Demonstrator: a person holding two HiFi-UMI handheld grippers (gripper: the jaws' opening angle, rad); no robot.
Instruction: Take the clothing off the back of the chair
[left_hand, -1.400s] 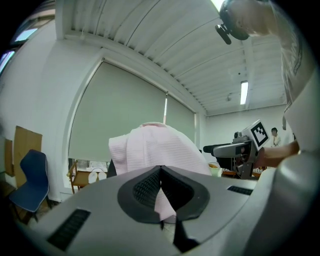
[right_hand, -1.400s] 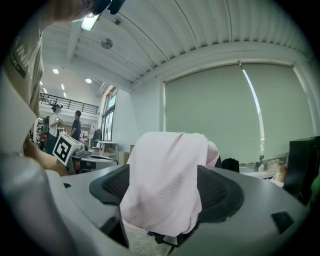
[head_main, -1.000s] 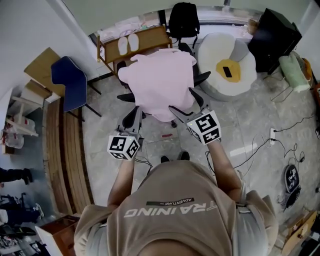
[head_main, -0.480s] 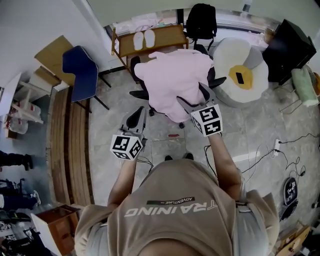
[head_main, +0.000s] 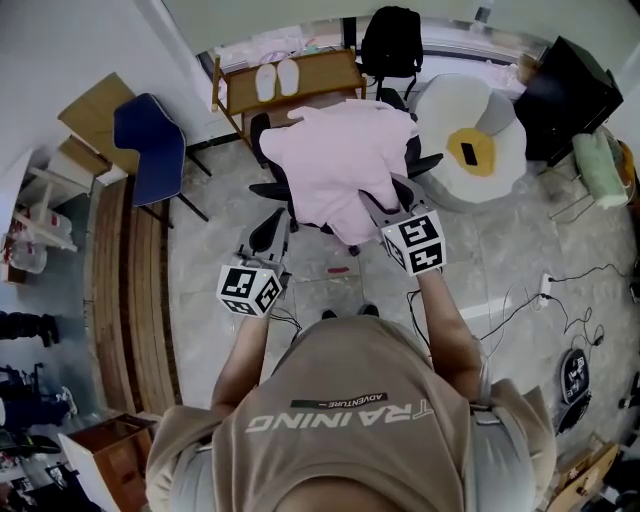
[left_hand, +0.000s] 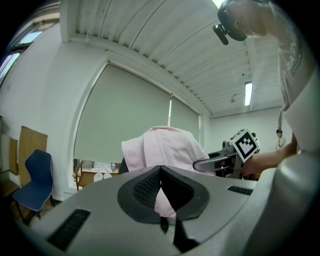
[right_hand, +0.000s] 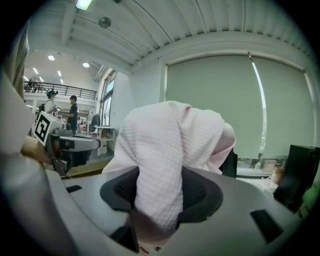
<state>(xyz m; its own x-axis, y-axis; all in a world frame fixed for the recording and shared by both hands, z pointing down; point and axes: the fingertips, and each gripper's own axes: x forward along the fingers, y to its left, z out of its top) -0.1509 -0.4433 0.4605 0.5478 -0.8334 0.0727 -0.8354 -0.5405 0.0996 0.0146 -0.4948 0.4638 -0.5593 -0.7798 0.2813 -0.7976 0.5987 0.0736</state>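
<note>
My right gripper (head_main: 380, 203) is up at the near, hanging edge of the pink shirt (head_main: 345, 160), which is draped over the back of the black office chair (head_main: 272, 189). It covers the backrest from the top down, and one sleeve spills toward the wooden surface (head_main: 330, 72) beyond the chair.

Looking along the right gripper (right_hand: 159, 194), a thick fold of the waffle-textured pink shirt (right_hand: 175, 145) runs down between my fingers (right_hand: 120, 187). Both pads press against the cloth, so the fingers are clamped on it.

My left gripper (head_main: 275, 228) sits lower and to the left, apart from the chair's left armrest and not touching the cloth. In its own view the left gripper (left_hand: 161, 172) has its fingers (left_hand: 145, 187) closed tip to tip with nothing held. The pink shirt (left_hand: 165, 147) shows beyond them, with the right gripper (left_hand: 220, 161) at the cloth's right side.

A pair of pale slippers (head_main: 276, 79) lies near the left end of the wooden surface. A blue chair (head_main: 145, 150) stands well to the left, and a white-and-yellow cushion (head_main: 465, 135) lies on the floor to the right.
</note>
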